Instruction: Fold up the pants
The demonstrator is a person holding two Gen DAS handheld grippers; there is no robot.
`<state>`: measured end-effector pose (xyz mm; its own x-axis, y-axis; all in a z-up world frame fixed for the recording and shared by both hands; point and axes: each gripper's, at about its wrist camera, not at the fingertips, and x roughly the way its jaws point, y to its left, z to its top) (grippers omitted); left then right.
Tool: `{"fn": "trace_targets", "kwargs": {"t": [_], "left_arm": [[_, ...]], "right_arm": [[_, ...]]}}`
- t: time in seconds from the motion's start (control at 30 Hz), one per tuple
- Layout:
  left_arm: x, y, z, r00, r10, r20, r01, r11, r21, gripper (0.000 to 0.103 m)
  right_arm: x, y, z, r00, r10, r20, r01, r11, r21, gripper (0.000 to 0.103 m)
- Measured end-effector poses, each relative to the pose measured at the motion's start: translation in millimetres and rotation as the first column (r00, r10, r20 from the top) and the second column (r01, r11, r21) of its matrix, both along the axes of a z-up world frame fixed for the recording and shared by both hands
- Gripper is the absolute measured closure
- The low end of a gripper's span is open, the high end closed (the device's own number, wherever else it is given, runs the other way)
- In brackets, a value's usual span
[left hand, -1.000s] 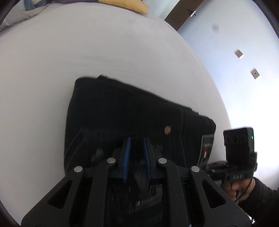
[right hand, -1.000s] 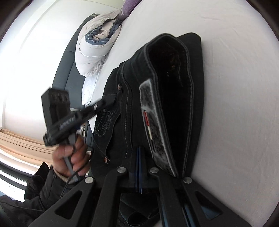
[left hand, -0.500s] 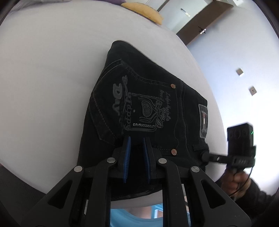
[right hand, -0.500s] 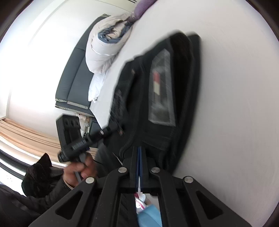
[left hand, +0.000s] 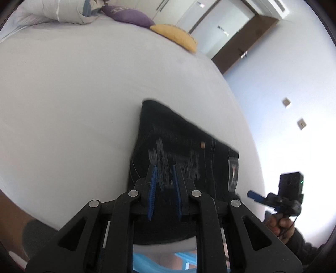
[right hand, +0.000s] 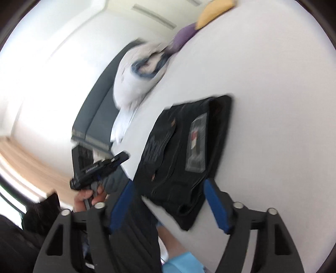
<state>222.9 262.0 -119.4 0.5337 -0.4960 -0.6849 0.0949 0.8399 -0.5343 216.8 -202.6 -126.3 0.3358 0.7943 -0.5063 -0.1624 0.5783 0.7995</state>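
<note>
The black jeans (left hand: 184,151) lie folded in a compact rectangle on the white bed, back pocket and waist label up. They also show in the right wrist view (right hand: 184,145). My left gripper (left hand: 164,174) hovers just above the near edge of the jeans, its blue pads slightly apart with nothing between them. My right gripper (right hand: 168,189) is wide open and empty, pulled back from the near end of the jeans. The right gripper also shows in the left wrist view (left hand: 255,195), off the bed's edge.
The white bed (left hand: 73,94) stretches far around the jeans. A purple cushion (left hand: 128,15) and a yellow cushion (left hand: 176,35) lie at its far end, with a white duvet (right hand: 136,73) beside them. A dark sofa (right hand: 94,109) stands beyond the bed.
The right gripper has let go of the jeans and opened wide. Both grippers have drawn back from the folded jeans, which now lie flat on the bed.
</note>
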Motion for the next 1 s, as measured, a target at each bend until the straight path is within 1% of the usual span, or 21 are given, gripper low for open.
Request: {"fn": "trace_targets", "kwargs": {"t": [0.07,0.1,0.13,0.17,0.2,0.27,0.3,0.43,0.47,0.57,0.63,0.77,0.83,1.0], "left_arm": [[16,10,-2,1.0,0.003,-0.026,-0.004,1.0,-0.007,0.087],[26,13,-8,0.999,-0.016,-0.051,0.015,1.0,-0.017,0.087],[38,6,-13,0.996,-0.038,-0.077,0.036,0.999,-0.03,0.087],[49,2,-15,0.993,-0.054,-0.107,0.05,0.998,-0.036,0.087],[56,1,-25,0.986,-0.079,-0.148,0.072,0.996,-0.048,0.087],[62,5,-35,0.973,-0.12,-0.196,0.106,0.991,-0.08,0.087],[64,4,-39,0.969,-0.132,-0.207,0.115,0.989,-0.088,0.087],[73,12,-42,0.965,-0.136,-0.222,0.109,0.985,-0.131,0.087],[74,12,-42,0.964,-0.134,-0.228,0.106,0.986,-0.132,0.087],[72,7,-37,0.962,-0.167,-0.218,0.152,0.985,-0.084,0.087],[69,6,-34,0.96,-0.184,-0.213,0.174,0.983,-0.064,0.087],[70,13,-38,0.955,-0.195,-0.224,0.179,0.98,-0.089,0.087],[70,17,-38,0.952,-0.203,-0.23,0.186,0.978,-0.095,0.087],[68,26,-26,0.948,-0.248,-0.201,0.223,0.965,-0.138,0.087]], "right_arm": [[10,-6,-12,0.995,-0.065,-0.071,0.064,0.998,-0.02,0.029],[15,-8,-22,0.988,-0.09,-0.124,0.087,0.996,-0.026,0.029],[20,-7,-30,0.981,-0.101,-0.165,0.099,0.995,-0.019,0.029],[23,-5,-33,0.977,-0.11,-0.184,0.106,0.994,-0.027,0.029],[27,-1,-36,0.972,-0.117,-0.203,0.111,0.993,-0.043,0.029],[34,5,-36,0.969,-0.114,-0.221,0.11,0.993,-0.031,0.027],[36,7,-38,0.966,-0.113,-0.234,0.107,0.994,-0.037,0.027],[50,11,-46,0.95,-0.128,-0.284,0.117,0.992,-0.056,0.027],[54,13,-47,0.948,-0.132,-0.29,0.117,0.991,-0.067,0.027],[62,20,-46,0.947,-0.126,-0.295,0.101,0.99,-0.101,0.027],[67,27,-46,0.949,-0.117,-0.292,0.089,0.99,-0.106,0.027],[68,32,-50,0.955,-0.099,-0.28,0.069,0.991,-0.113,0.036],[69,34,-52,0.955,-0.096,-0.281,0.069,0.992,-0.105,0.038],[71,30,-55,0.95,-0.1,-0.296,0.077,0.993,-0.087,0.045]]}}
